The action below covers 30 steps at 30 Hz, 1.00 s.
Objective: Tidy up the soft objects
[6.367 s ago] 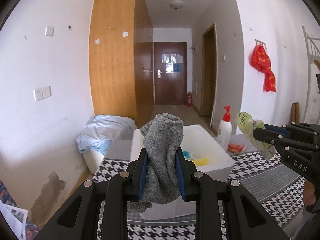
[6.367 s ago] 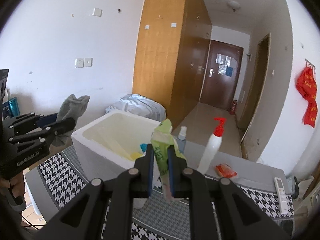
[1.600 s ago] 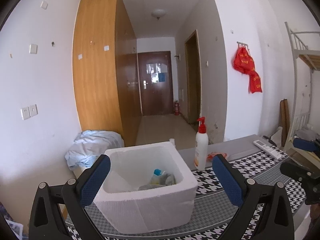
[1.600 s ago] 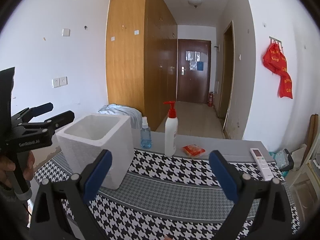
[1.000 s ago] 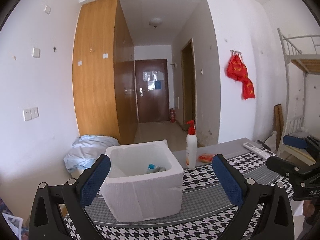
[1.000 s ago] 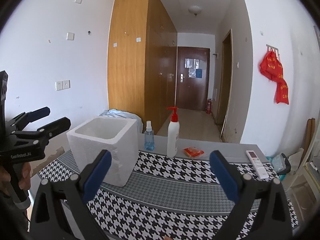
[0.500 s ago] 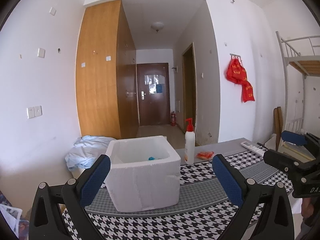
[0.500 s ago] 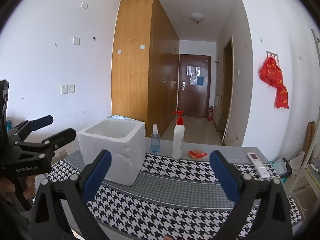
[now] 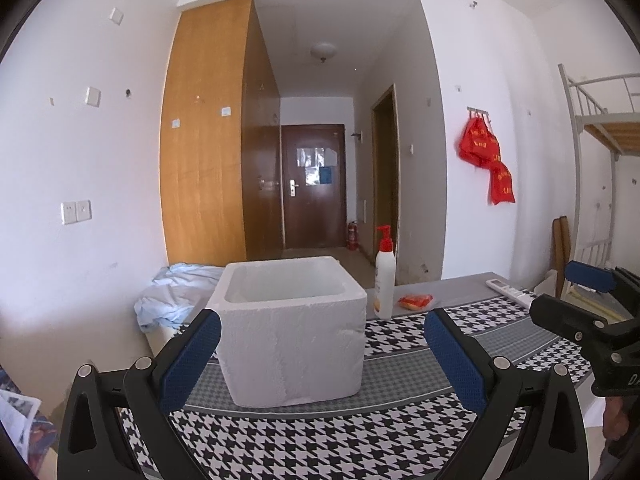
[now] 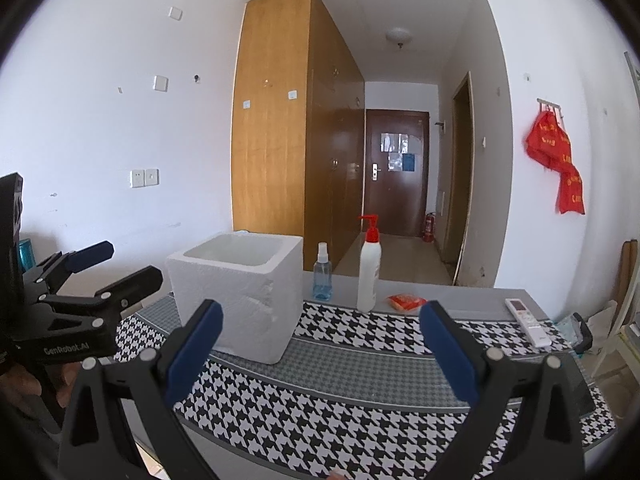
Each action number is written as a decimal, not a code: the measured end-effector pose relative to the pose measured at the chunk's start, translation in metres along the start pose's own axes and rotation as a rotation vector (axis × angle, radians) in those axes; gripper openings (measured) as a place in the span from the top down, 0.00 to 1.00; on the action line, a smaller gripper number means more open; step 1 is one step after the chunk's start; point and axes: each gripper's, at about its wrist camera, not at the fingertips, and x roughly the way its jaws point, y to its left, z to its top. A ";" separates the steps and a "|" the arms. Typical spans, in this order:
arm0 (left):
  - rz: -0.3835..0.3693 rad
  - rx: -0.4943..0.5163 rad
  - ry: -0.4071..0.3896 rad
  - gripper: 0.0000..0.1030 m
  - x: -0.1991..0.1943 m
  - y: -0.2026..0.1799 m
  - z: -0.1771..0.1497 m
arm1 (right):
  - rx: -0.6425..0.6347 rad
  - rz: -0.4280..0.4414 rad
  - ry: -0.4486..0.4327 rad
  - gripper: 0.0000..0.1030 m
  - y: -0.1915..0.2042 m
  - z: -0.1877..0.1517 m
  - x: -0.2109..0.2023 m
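Note:
A white foam box (image 9: pixel 294 324) stands on the houndstooth tablecloth (image 9: pixel 360 432); it also shows in the right wrist view (image 10: pixel 240 294). Its contents are hidden behind its walls. My left gripper (image 9: pixel 320 354) is open and empty, held back from the near side of the box. My right gripper (image 10: pixel 318 344) is open and empty, to the right of the box. Each gripper shows in the other's view, the right one (image 9: pixel 588 300) and the left one (image 10: pixel 92 276), both with jaws apart.
A red-pump lotion bottle (image 10: pixel 368 268), a small blue spray bottle (image 10: pixel 322 272), an orange packet (image 10: pixel 406 303) and a white remote (image 10: pixel 526 322) lie on the table behind. A light blue cloth heap (image 9: pixel 176 296) sits left of the table. A bunk bed frame (image 9: pixel 600 128) stands right.
Both grippers let go of the grey towel and the green packet, and now stand open. Both have pulled back and lowered from the box, so its inside no longer shows.

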 end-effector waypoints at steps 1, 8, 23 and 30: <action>0.004 0.000 0.000 0.01 0.000 0.000 -0.001 | -0.002 0.001 0.003 0.03 0.000 -0.002 0.001; 0.011 -0.011 0.010 0.01 -0.004 0.000 -0.008 | 0.014 0.001 0.008 0.02 -0.003 -0.007 0.001; 0.032 -0.018 0.024 0.01 -0.010 0.003 -0.020 | 0.028 0.020 0.025 0.01 0.001 -0.019 0.001; 0.036 -0.023 0.026 0.01 -0.011 0.003 -0.021 | 0.019 0.017 0.030 0.01 0.003 -0.020 0.001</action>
